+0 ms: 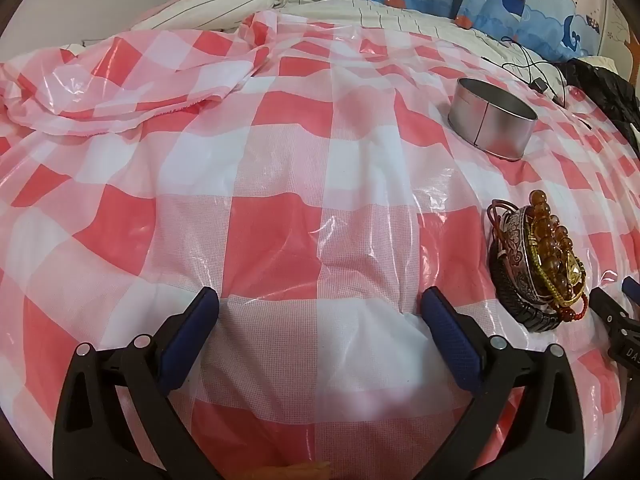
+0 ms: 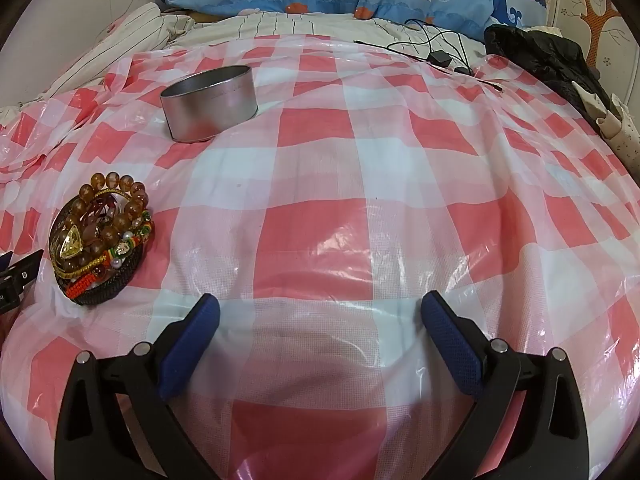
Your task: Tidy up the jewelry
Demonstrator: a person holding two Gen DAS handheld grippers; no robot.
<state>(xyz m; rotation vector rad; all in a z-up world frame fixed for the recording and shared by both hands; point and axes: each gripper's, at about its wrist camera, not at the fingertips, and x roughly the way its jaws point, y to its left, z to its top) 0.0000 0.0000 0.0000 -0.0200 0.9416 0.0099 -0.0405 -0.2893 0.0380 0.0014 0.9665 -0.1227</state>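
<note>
Nothing is seen sorted yet: a pile of bracelets [image 2: 98, 240] is heaped on the checked plastic sheet [image 2: 320, 168], apart from the empty round tin [image 2: 210, 104]. Both the left gripper [image 1: 319, 308] and right gripper [image 2: 320, 312] are held wide open, empty.

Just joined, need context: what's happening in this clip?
Jewelry sorting, nothing picked up yet. The left gripper and right gripper both hover with jaws wide open and empty over a checked plastic sheet on a bed. A pile of bracelets lies between them. A round metal tin stands open further back, apart from the pile.
</note>
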